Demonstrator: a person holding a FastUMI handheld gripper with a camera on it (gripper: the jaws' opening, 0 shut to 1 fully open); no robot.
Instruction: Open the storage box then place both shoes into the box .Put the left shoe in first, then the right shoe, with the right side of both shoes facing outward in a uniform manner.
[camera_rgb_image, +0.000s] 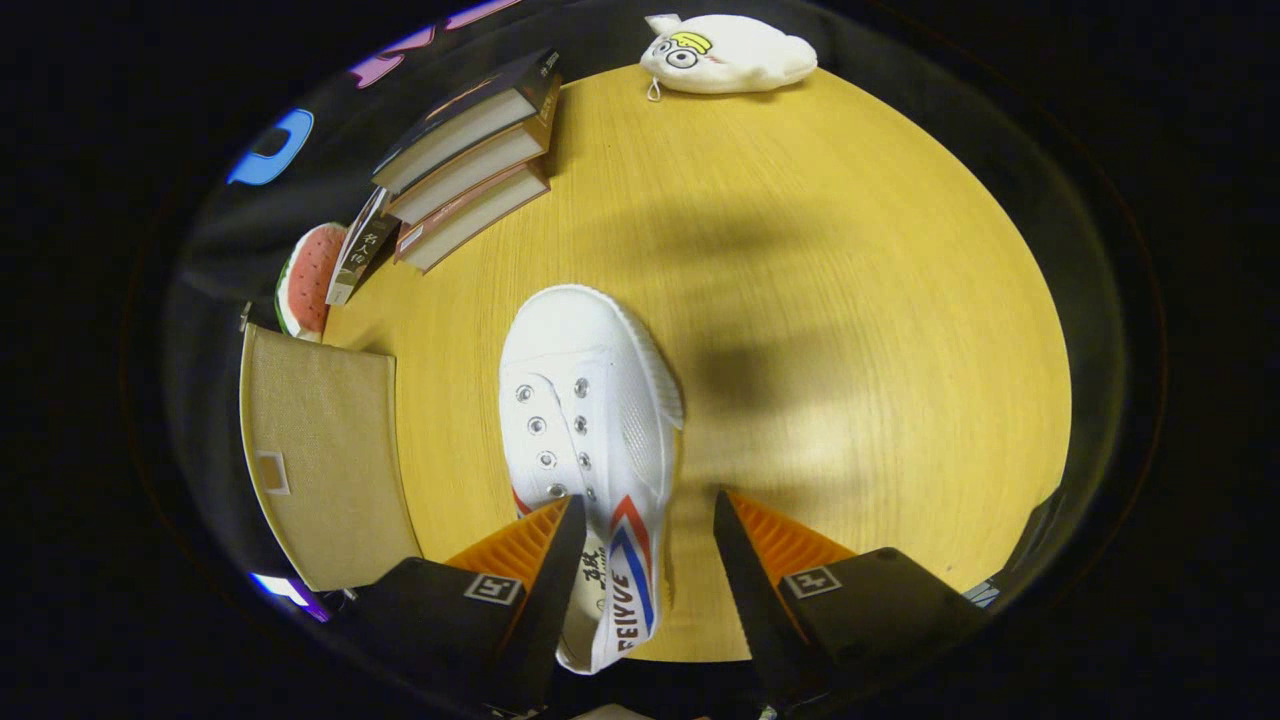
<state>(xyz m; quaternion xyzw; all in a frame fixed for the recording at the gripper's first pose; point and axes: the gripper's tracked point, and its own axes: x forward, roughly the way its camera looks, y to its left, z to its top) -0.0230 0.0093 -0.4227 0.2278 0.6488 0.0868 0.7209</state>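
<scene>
The gripper (645, 520) has its fingers spread apart, clamped on nothing. Between them lies the white shoe (590, 430), heel end at the desk's (850, 300) near edge, toe toward the middle; red and blue stripes mark its side, eyelets unlaced. Bare wood lies right of it. The beige storage box (320, 460) stands at the left edge. Books (470, 160) and a plush toy (730, 55) sit along the far edge.
</scene>
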